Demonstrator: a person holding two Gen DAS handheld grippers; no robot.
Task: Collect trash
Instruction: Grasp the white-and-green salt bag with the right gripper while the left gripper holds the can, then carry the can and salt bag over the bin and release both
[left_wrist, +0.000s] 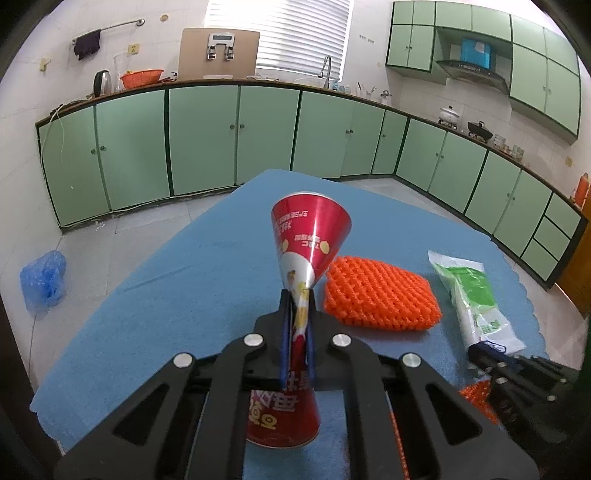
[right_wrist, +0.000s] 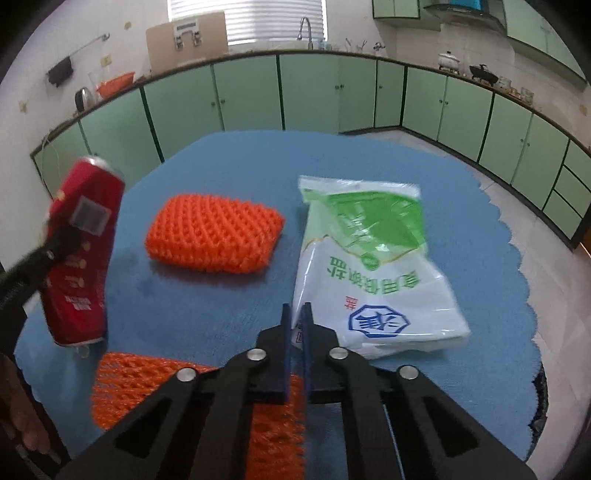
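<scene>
A crushed red can (left_wrist: 310, 240) is pinched by the left tongs (left_wrist: 300, 295) above the counter (left_wrist: 147, 295) (blue cover); the corner of a white-green bag (right_wrist: 373, 266) is clamped by the right tongs (right_wrist: 295, 314).

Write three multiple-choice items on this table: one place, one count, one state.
1. In the right wrist view, the white-and-green plastic bag lies:
A. left of the far orange foam net
B. right of it
C. on top of it

2. Orange foam nets on the blue cloth:
A. one
B. two
C. four

3. The red can is:
A. lying on the cloth
B. clamped in the left gripper
C. standing on the counter

Answers:
1 B, the net sits to the bag's left.
2 B, a second net lies nearest the camera.
3 B, the jaws squeeze its crushed middle.
</scene>
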